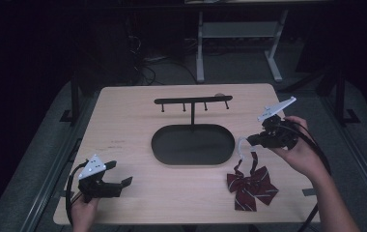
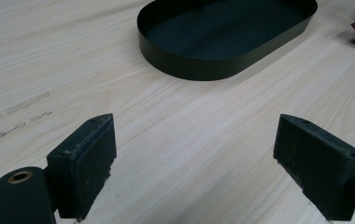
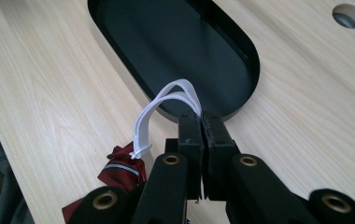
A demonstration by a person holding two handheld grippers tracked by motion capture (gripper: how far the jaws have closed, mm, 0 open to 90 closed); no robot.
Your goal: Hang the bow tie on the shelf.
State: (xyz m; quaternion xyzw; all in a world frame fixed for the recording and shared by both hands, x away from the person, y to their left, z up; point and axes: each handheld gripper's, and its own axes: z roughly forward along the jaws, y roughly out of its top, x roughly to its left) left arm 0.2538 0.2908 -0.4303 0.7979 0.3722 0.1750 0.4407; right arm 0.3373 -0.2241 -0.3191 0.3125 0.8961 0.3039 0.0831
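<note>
Bow tie (image 1: 251, 187) | strap clamped in right gripper (image 1: 247, 140) | black tray (image 1: 172, 154) beside

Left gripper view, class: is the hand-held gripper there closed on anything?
No. The left hand-held gripper has its jaws standing wide apart over bare table, with nothing between them.

The high view is dim: the room in the upper half of the frame sinks into near black, and only the table (image 1: 123, 125) catches soft overhead light. The 2 gripper views are brighter and evenly lit, with faint shadows. The near jaws at their bottom edges look slightly soft.
</note>
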